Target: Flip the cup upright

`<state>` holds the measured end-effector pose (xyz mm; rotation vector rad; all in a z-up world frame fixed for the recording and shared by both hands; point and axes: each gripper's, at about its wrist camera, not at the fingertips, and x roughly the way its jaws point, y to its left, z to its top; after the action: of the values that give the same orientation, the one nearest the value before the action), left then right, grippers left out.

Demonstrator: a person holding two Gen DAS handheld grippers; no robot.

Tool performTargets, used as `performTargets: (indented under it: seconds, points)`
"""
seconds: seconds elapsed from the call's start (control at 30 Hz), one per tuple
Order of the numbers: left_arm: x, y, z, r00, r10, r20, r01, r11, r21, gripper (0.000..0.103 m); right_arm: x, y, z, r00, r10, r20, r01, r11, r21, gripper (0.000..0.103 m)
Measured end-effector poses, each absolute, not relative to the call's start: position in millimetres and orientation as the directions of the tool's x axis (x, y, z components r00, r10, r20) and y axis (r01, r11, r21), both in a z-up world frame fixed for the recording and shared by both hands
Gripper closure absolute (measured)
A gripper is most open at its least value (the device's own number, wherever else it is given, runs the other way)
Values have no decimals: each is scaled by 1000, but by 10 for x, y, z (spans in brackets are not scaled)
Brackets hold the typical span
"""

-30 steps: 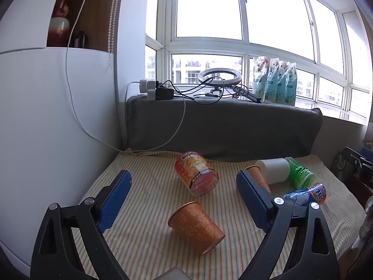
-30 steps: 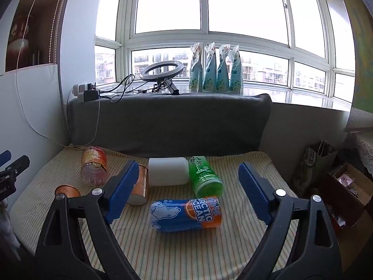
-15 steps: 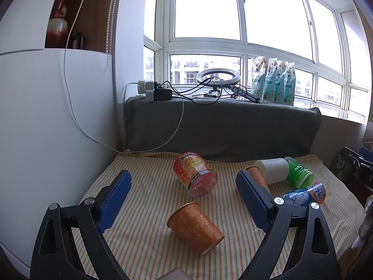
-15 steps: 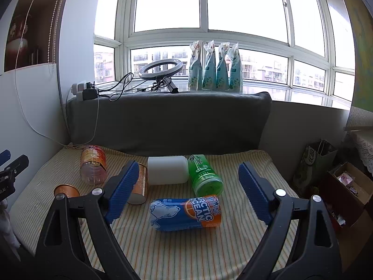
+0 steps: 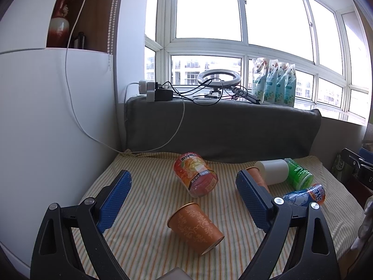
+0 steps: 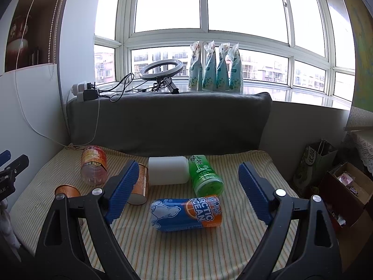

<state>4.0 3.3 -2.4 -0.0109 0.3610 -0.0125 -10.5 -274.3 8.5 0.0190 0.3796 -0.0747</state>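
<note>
Several cups lie on their sides on a striped cloth (image 5: 149, 228). An orange patterned cup (image 5: 194, 229) lies just ahead of my open, empty left gripper (image 5: 183, 182); its base also shows in the right wrist view (image 6: 67, 190). A red-orange fruit cup (image 5: 195, 177) lies behind it. A blue "Arctic Ocean" cup (image 6: 186, 214) lies between the fingers of my open, empty right gripper (image 6: 186, 172). A green cup (image 6: 205, 175), a white cup (image 6: 168, 170) and a second orange cup (image 6: 141, 185) lie behind it.
A grey padded backrest (image 6: 170, 121) closes the far side, with a ring light (image 6: 161, 70), cables and pouches (image 6: 214, 67) on the sill. A white cabinet (image 5: 46, 121) stands left. A paper bag (image 6: 312, 163) and a cardboard box (image 6: 345, 186) sit past the right edge.
Both views have shifted very slightly; the cups lie where they were and both grippers stay open.
</note>
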Motion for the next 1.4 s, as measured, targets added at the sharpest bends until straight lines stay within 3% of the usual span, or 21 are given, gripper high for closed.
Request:
performTargets:
  seconds: [1.4]
  points:
    - [74,63,-42,934,-15,-357,11,1000,-13,11,-46,-2699,54,924,-65,-377,71,997,2,13]
